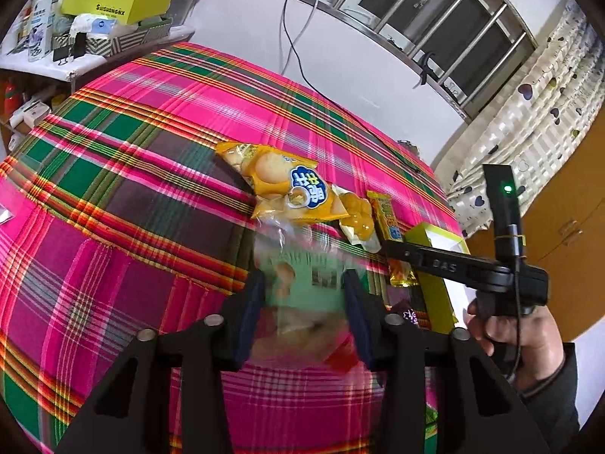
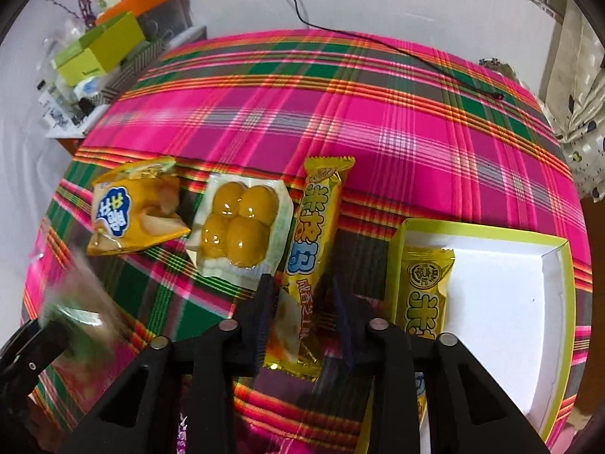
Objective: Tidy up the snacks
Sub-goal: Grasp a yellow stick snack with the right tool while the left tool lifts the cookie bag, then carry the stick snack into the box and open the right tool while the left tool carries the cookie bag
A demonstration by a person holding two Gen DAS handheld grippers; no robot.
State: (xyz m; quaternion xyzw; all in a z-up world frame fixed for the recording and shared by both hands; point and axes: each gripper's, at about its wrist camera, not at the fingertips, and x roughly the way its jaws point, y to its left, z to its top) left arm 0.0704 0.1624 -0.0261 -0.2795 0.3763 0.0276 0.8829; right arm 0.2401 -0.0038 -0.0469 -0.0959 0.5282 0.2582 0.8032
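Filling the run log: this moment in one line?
left gripper: shut on green packet | right gripper: around yellow bar | tray: one bar

I see a table under pink-green plaid cloth point(image 2: 378, 121). Lying on it: yellow biscuit bag point(image 2: 132, 212), clear pack of four yellow balls point(image 2: 238, 223) beside it, long yellow snack bar point(image 2: 317, 227), then lime-rimmed white box point(image 2: 559, 302) with another bar point(image 2: 423, 287) inside.
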